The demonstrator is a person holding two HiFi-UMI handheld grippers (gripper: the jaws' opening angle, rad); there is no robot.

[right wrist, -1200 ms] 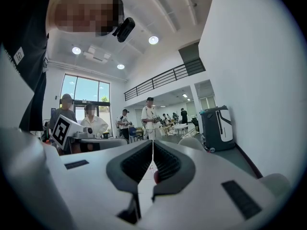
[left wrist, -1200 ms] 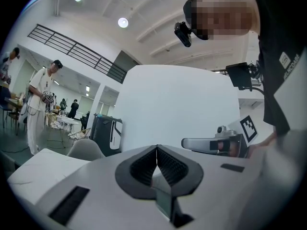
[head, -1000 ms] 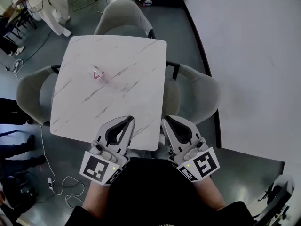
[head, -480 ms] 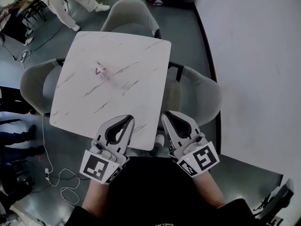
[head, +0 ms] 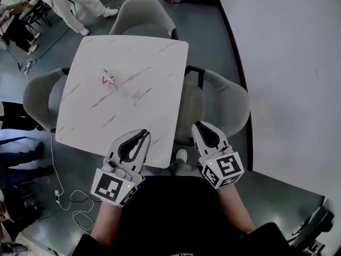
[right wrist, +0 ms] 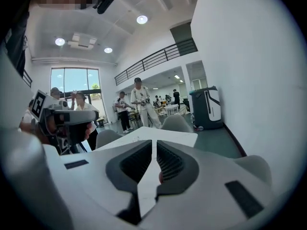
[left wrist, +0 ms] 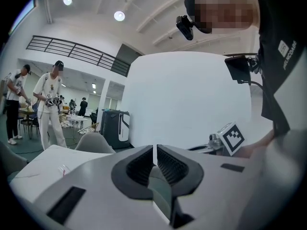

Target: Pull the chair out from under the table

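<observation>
A white marble table [head: 133, 52] fills the middle of the head view. Three grey tub chairs are tucked under it: the right chair [head: 232, 103], the far chair [head: 139, 15] and the left chair [head: 36, 97]. My right gripper [head: 200, 126] hangs shut and empty beside the table's near right corner, just over the right chair's near edge. My left gripper [head: 143, 136] is shut and empty over the table's near edge. The right gripper view shows the shut jaws [right wrist: 154, 143], the table [right wrist: 177, 137] and the right chair's back [right wrist: 254, 164]. The left gripper view shows shut jaws [left wrist: 154, 148].
A small clear cup with red print [head: 109, 80] lies on the table. A person in white [head: 69, 1] stands at the far left. Cables [head: 66, 202] trail on the floor at the near left. A white wall [head: 287, 63] runs close behind the right chair.
My right gripper has dropped and swung right, from over the table's near edge to beside the corner above the right chair. The left gripper has shifted a little lower.
</observation>
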